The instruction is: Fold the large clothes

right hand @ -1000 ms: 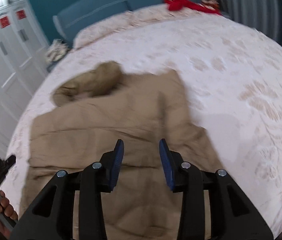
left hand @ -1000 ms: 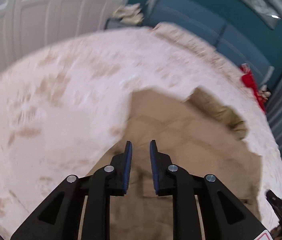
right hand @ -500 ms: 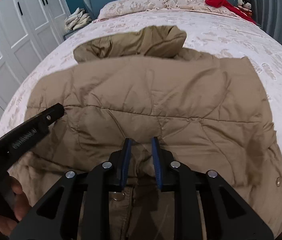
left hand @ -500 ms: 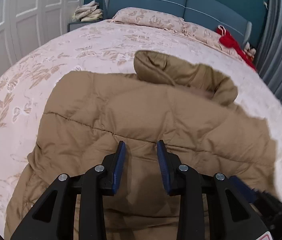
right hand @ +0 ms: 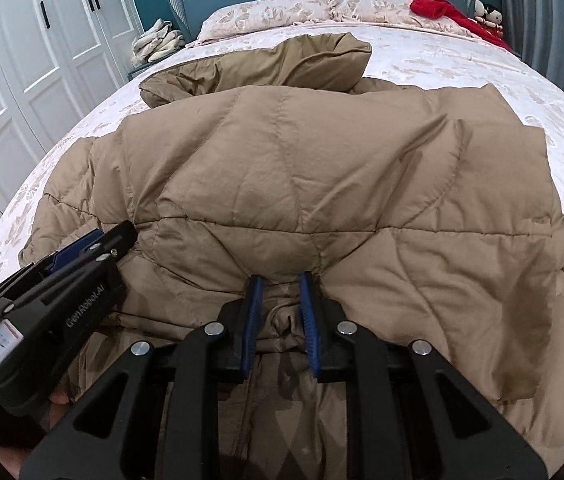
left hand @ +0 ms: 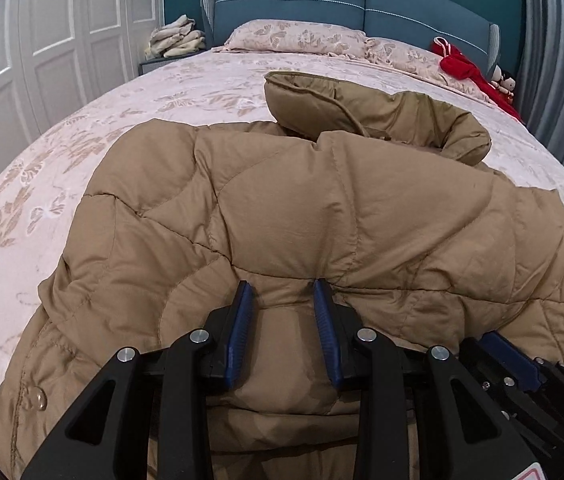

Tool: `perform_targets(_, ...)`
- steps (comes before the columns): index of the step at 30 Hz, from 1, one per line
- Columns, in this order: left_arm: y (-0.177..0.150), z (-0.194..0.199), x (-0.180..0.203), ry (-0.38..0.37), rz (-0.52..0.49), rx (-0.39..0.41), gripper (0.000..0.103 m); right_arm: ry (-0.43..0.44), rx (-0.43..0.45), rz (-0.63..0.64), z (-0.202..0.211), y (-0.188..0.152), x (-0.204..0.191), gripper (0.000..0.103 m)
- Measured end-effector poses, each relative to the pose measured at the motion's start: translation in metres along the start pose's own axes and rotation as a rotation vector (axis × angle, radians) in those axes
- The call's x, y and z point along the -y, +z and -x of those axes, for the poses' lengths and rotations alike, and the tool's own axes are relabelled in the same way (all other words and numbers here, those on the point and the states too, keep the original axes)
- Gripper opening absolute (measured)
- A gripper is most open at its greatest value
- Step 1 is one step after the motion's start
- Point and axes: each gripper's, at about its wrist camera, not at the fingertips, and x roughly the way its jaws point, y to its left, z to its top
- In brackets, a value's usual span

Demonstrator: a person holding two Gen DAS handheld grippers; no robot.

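Note:
A large tan quilted puffer jacket (left hand: 322,208) lies spread on the bed, its hood (left hand: 382,120) toward the headboard; it also fills the right wrist view (right hand: 322,168). My left gripper (left hand: 284,286) sits at the jacket's near edge with its jaws apart around a thick bulge of padded fabric. My right gripper (right hand: 280,278) is just to its right, jaws narrowed on a bunch of the jacket's near edge. The left gripper also shows in the right wrist view (right hand: 77,252), and the right one in the left wrist view (left hand: 522,372).
The bed has a pale floral cover (left hand: 81,152) and pillows (left hand: 298,36) at a blue headboard (left hand: 362,0). A red garment (left hand: 462,68) and small dolls lie at the far right. Folded cloths (left hand: 177,36) rest on a nightstand. White wardrobe doors (left hand: 41,40) stand on the left.
Both grippers swung toward the jacket and came down onto its near edge. The right gripper's jaws narrowed onto the fabric; the left gripper's jaws opened wider around a fold.

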Motion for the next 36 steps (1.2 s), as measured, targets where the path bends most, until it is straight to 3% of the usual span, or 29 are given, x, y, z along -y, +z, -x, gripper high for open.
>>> perform_targets(13,-0.005,0.000,0.003,0.016,-0.013,0.025,0.031,-0.003,0.029,-0.002,0.004,-0.008,-0.003,0.017)
perform_targets(17,-0.003,0.004,-0.007,-0.044,0.034,0.027,0.034,0.015,0.025,-0.015,0.007,-0.005,-0.001,0.018)
perform_targets(20,0.000,0.016,-0.021,-0.139,0.100,0.028,0.046,0.048,0.005,-0.038,0.015,0.000,0.004,0.019)
perform_targets(22,-0.003,0.033,-0.027,-0.154,0.115,0.037,0.052,0.051,0.001,-0.050,0.030,-0.002,0.007,0.024)
perform_targets(23,-0.005,0.042,-0.029,-0.153,0.120,0.046,0.061,0.048,0.008,-0.058,0.040,-0.007,0.008,0.027)
perform_targets(25,-0.012,0.066,-0.038,-0.162,0.165,0.081,0.069,0.050,0.017,-0.071,0.057,-0.016,0.011,0.037)
perform_targets(29,-0.004,0.093,-0.053,-0.209,0.246,0.076,0.071,0.058,0.023,-0.109,0.089,-0.028,0.021,0.039)
perform_targets(31,0.009,0.099,-0.063,-0.218,0.284,0.064,0.071,0.064,0.034,-0.121,0.102,-0.024,0.025,0.047)
perform_targets(36,0.063,0.091,-0.092,-0.281,0.433,0.014,0.071,0.117,0.080,-0.189,0.118,0.017,0.043,0.057)
